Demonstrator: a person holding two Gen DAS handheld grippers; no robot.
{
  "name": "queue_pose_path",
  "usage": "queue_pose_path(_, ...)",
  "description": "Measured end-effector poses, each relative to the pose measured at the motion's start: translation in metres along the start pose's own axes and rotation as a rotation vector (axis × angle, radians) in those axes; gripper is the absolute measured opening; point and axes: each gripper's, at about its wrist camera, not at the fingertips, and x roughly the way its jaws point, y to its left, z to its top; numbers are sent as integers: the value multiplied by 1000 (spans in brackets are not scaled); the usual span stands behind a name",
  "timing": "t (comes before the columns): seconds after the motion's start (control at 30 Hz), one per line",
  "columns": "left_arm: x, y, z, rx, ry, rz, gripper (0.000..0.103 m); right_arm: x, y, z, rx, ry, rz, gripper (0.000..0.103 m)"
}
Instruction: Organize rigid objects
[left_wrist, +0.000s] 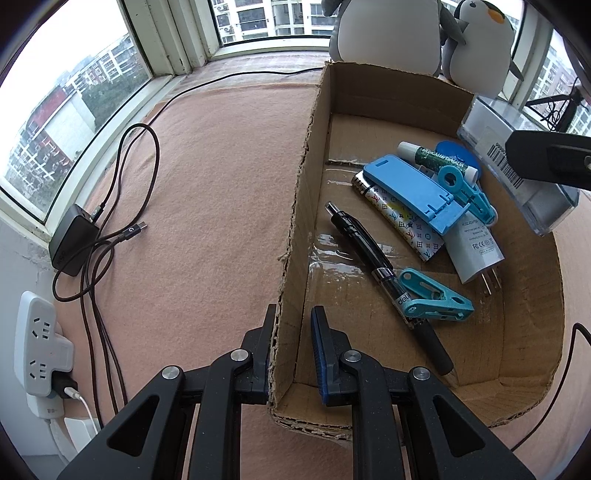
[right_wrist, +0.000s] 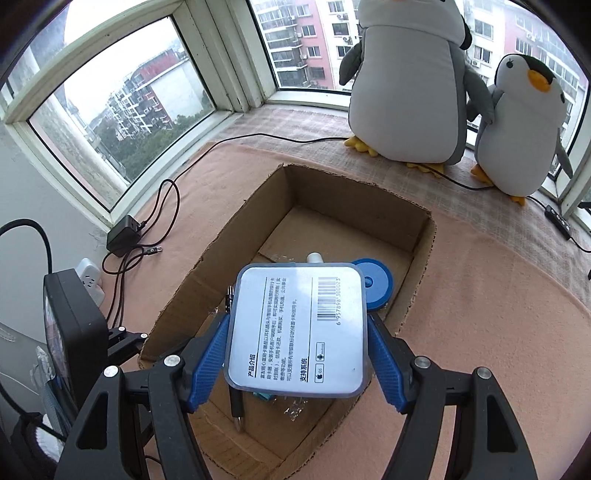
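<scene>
An open cardboard box (left_wrist: 295, 206) (right_wrist: 417, 254) lies on the pink cloth. Inside lie a black pen (left_wrist: 373, 254), a teal clip (left_wrist: 432, 295), a blue flat holder (left_wrist: 410, 192), a patterned lighter (left_wrist: 402, 221), a white adapter (left_wrist: 476, 251), a lip balm (left_wrist: 436, 157) and a blue round disc (right_wrist: 373, 282). My left gripper (left_wrist: 291, 354) straddles the box's left wall, its jaws close on either side of it. My right gripper (right_wrist: 297, 354) is shut on a clear plastic case with a barcode label (right_wrist: 299, 328) (left_wrist: 517, 166), held above the box.
Two plush penguins (right_wrist: 406, 81) stand at the window behind the box. A black charger with brown cables (left_wrist: 72, 240) and a white power strip (left_wrist: 37, 350) lie at the left. A black cable (right_wrist: 280, 138) runs along the sill.
</scene>
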Motion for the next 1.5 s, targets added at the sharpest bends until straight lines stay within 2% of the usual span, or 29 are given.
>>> queue_pose_path(0.3, 0, 0, 0, -1, 0, 0, 17, 12, 2, 1, -17, 13, -25, 68)
queue_pose_path(0.73, 1, 1, -1, -1, 0, 1, 17, 3, 1, 3, -17, -4, -26, 68)
queue_pose_path(1.5, -1, 2, 0, -2, -3, 4, 17, -20, -1, -29, 4, -3, 5, 70)
